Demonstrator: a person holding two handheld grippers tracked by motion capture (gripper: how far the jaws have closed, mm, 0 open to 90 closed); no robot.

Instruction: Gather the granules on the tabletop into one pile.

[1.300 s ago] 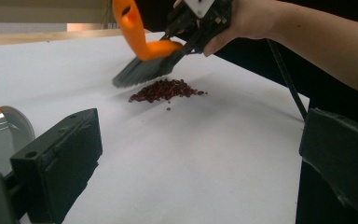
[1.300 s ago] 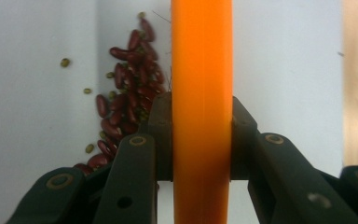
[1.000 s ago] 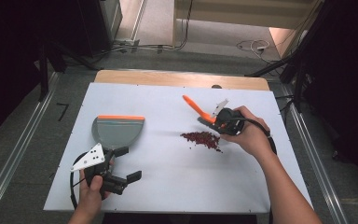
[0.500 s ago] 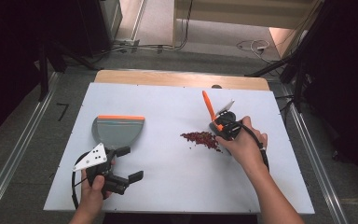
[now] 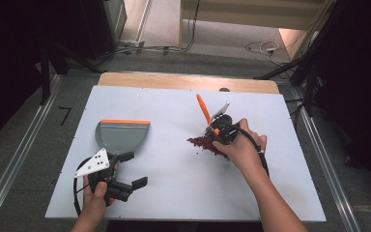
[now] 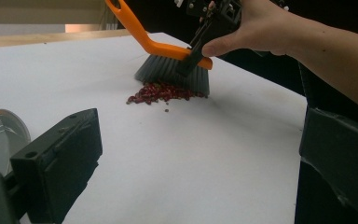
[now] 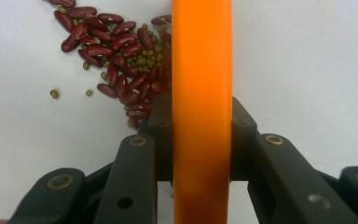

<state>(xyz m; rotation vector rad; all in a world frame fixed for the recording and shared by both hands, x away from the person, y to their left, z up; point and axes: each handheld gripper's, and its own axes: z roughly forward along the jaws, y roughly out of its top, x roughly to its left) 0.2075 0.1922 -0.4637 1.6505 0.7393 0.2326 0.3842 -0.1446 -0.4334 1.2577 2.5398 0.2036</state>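
Beans [image 5: 205, 143], a small pile of red kidney beans with a few green ones, lie right of centre on the white table [image 5: 174, 203]. An orange-handled brush [image 5: 203, 109] stands at the pile's right edge, bristles down, handle slanting up and away from the person. The right gripper [image 5: 217, 131] is clamped on that handle. The grey dustpan [image 5: 121, 136] sits well apart to the left, its orange-edged lip facing away from the person. The left gripper [image 5: 128, 170] rests just behind the dustpan's handle, jaws apart, holding nothing. Sweeping would likely need to run leftward across the table toward the dustpan.
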